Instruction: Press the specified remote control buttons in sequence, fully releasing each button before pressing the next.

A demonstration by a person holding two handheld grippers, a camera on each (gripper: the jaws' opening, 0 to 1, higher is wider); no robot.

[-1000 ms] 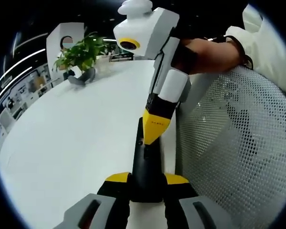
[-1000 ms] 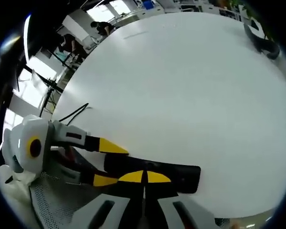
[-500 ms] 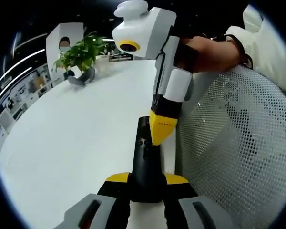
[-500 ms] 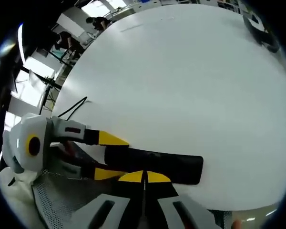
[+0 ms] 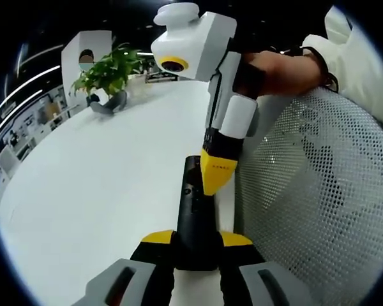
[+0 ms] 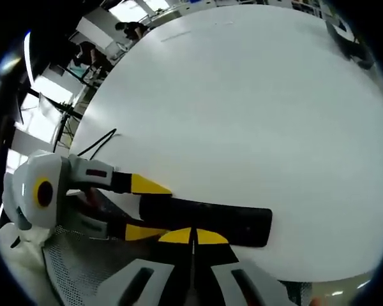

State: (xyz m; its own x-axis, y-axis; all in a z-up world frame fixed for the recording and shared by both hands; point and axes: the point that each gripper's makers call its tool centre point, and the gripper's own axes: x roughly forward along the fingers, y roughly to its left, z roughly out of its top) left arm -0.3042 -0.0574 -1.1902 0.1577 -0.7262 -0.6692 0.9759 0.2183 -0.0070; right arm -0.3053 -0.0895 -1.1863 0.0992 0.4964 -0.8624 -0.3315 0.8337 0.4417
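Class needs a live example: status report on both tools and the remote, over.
Left tool shut on black remote at white table edge. Right tool shut, tip over the buttons. Mesh chair back close alongside.

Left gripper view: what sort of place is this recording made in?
Most likely an open office or lab. A large white table carries a potted plant, a white mesh chair stands beside it, and the right gripper view shows more desks and people in the background past the table's far edge.
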